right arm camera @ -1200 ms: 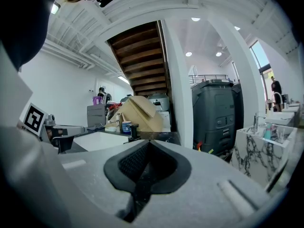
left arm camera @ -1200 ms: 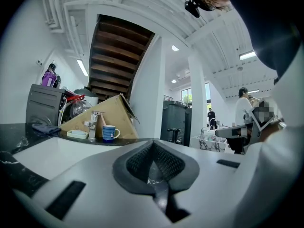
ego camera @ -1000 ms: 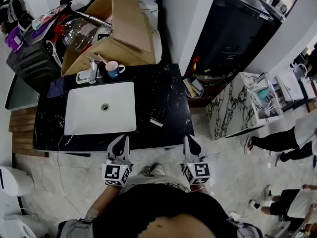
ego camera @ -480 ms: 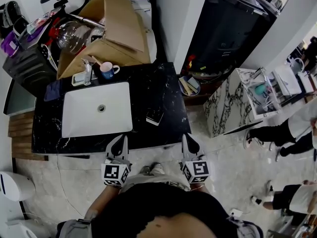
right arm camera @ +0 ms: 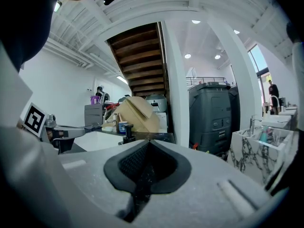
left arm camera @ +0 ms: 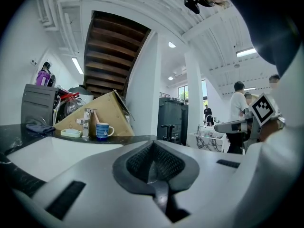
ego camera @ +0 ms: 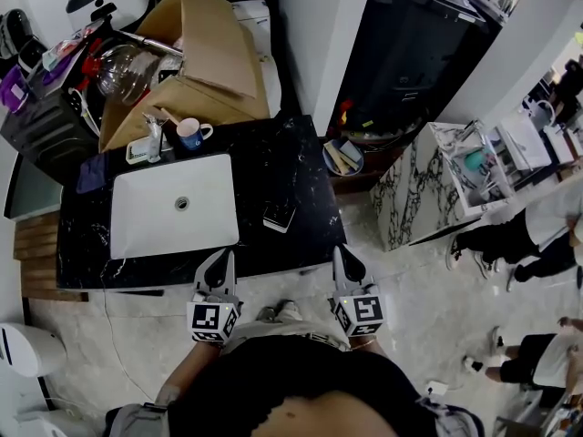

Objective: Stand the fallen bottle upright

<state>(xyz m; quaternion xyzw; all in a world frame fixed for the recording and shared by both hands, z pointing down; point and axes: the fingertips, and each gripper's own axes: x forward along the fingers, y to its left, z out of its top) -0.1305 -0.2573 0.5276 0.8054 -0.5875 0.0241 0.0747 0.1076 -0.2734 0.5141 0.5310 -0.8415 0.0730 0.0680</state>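
- Bottle point(ego camera: 278, 215) is lying flat on the black marble counter point(ego camera: 301, 157), just to the right of the white sink point(ego camera: 146, 221) and toward the counter's near edge. It's dark with a pale patch. From the head view I think that's its label, but it's too small to be sure.
- From the right gripper view, a dark cap end of it pokes up over the counter edge, dead ahead of the jaws.
- Left gripper point(ego camera: 220, 260) hangs in front of the person's waist, right at the near edge of the counter below the sink. Its jaws are pressed together with nothing between them.
- Right gripper point(ego camera: 344, 260) sits level with the left 1, by the counter's right front corner. Its jaws are pressed together too, and it's empty.
- Neither of the 2 grippers touches the bottle. It lies ahead of them, between the 2, and nearer the right one.
- At the back of the counter there's a blue mug point(ego camera: 190, 133) next to the faucet point(ego camera: 152, 135), with a small soap dish point(ego camera: 137, 152) just left of that.
- A big open cardboard box point(ego camera: 214, 48) stands behind the mug, leaning up against the clutter at the back.
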